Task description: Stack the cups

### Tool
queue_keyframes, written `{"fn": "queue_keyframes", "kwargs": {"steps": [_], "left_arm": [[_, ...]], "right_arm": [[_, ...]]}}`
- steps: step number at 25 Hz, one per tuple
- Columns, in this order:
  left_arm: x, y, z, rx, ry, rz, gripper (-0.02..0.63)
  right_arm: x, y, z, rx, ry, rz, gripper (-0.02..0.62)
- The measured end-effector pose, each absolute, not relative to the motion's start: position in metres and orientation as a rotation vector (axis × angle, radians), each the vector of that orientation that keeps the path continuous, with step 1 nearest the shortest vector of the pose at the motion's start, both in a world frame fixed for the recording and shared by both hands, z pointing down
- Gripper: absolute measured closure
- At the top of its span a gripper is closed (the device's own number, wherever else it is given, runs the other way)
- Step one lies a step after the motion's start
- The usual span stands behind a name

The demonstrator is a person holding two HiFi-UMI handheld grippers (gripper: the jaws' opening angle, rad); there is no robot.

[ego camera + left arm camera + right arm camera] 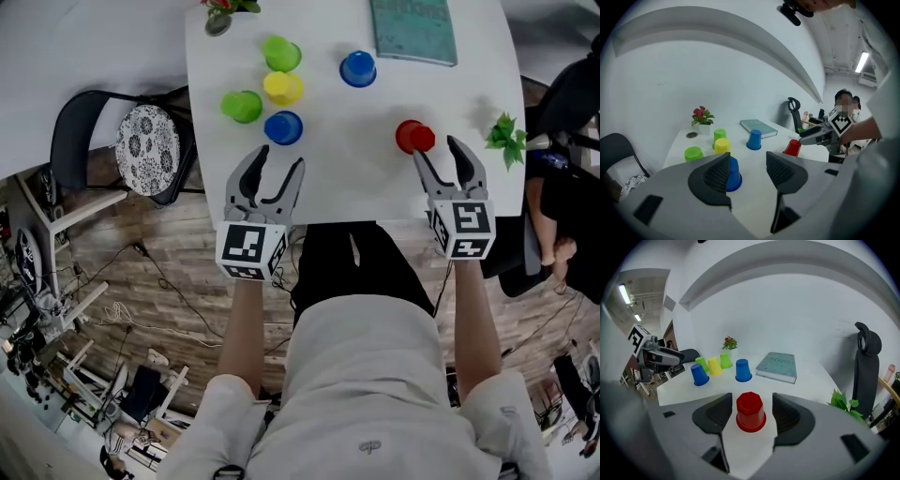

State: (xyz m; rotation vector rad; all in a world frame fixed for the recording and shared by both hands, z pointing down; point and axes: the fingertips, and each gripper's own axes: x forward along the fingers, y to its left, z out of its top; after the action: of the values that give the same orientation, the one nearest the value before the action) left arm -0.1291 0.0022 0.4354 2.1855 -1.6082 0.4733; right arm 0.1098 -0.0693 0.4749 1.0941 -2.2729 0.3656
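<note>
Right gripper: jaws spread wide, holding nothing. Red cup stands upside down on the white table at the jaw tips, in line with the gap. There is clear space on both sides and the pads do not touch it.

Left gripper: jaws well apart, empty. Near blue cup, upside down, sits just ahead of its tips, toward its left jaw and partly hidden behind that jaw. No contact.

Further ahead of the left gripper: yellow cup, with one green cup to its left and another green cup beyond it. Second blue cup is ahead and to the right, well apart from both grippers. Teal book lies far ahead of the right gripper. Small green plant is just to the right gripper's right, at the table edge.
</note>
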Motion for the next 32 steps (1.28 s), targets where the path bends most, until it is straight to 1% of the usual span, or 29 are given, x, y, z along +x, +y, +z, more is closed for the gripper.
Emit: {"fn": "queue_keyframes", "kwargs": {"steps": [17, 32], "left_arm": [[-0.155, -0.027, 0.479, 2.074, -1.664, 0.473, 0.344], [-0.162, -0.034, 0.502, 2.041, -1.664, 0.528, 0.345]], "right_arm": [[0.084, -0.059, 0.432, 1.013, -2.321, 0.282, 0.324], [0.074, -0.056, 0.425, 0.993, -2.334, 0.265, 0.327]]}}
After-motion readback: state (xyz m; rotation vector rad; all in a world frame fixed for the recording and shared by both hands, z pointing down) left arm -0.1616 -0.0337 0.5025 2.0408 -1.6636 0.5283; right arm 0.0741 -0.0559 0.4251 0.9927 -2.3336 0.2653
